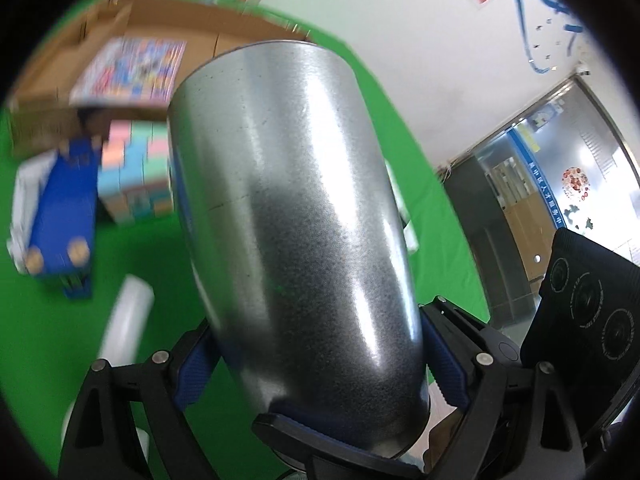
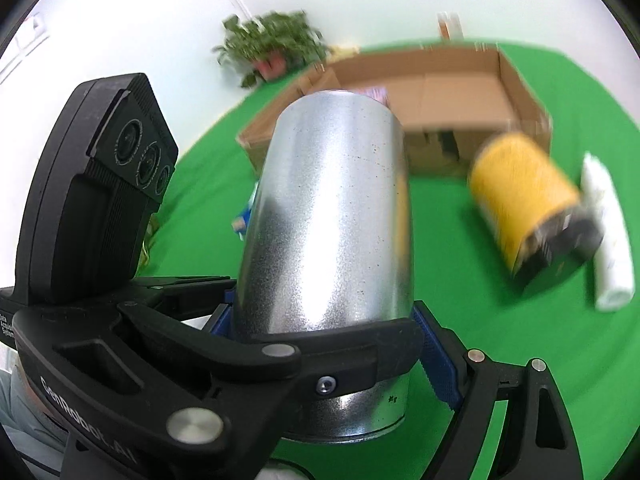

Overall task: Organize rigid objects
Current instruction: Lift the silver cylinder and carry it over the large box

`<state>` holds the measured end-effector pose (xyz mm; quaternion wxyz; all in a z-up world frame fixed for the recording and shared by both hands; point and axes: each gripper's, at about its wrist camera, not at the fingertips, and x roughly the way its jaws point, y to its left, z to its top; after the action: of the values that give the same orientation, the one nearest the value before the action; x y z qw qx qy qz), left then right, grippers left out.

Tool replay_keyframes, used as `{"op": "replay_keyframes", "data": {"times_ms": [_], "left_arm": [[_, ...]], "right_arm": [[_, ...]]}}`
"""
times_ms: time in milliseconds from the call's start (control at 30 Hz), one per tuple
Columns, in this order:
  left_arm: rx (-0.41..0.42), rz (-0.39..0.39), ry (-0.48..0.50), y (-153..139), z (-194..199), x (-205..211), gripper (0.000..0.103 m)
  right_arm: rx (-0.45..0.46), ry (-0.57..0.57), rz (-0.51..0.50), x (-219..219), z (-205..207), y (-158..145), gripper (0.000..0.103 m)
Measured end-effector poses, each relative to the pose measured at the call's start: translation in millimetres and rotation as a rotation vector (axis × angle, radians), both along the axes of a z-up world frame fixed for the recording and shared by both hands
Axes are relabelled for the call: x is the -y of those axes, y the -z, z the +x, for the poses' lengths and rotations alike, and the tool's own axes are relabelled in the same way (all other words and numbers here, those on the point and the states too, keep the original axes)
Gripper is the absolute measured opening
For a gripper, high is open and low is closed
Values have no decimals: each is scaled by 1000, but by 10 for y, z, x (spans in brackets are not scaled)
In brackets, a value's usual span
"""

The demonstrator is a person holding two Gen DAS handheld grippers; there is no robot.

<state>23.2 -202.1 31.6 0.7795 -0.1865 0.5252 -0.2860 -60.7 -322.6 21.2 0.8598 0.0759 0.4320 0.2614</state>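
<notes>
A tall silver metal can (image 1: 288,200) is lifted off the green cloth and fills both wrist views. My left gripper (image 1: 320,368) is shut on its lower end, a blue pad pressing each side. My right gripper (image 2: 330,340) is shut on the same can (image 2: 332,208) near its base. One black finger of the left gripper (image 2: 320,354) crosses in front of the can in the right wrist view. The right gripper's camera housing (image 1: 580,312) shows at the right of the left wrist view.
An open cardboard box (image 2: 440,92) stands behind on the green cloth (image 2: 480,340), holding a colourful book (image 1: 132,72). A pastel block box (image 1: 136,172), a blue toy (image 1: 64,208) and a white roll (image 1: 128,320) lie left. A yellow canister (image 2: 524,196) and another white roll (image 2: 608,232) lie right.
</notes>
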Motion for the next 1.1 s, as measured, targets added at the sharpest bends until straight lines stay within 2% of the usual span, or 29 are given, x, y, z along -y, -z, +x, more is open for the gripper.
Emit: {"op": "replay_keyframes", "data": {"times_ms": [133, 500, 900, 1100], "left_arm": [[74, 16, -2, -242, 61, -34, 91], [202, 9, -15, -649, 386, -319, 91], [241, 0, 18, -846, 1008, -387, 91], [218, 9, 40, -881, 1425, -376, 91]], "right_arm": [[86, -7, 1, -77, 54, -259, 84], [201, -27, -21, -274, 387, -701, 84], [240, -5, -43, -451, 1021, -963, 84], [225, 15, -37, -458, 1427, -978, 84]]}}
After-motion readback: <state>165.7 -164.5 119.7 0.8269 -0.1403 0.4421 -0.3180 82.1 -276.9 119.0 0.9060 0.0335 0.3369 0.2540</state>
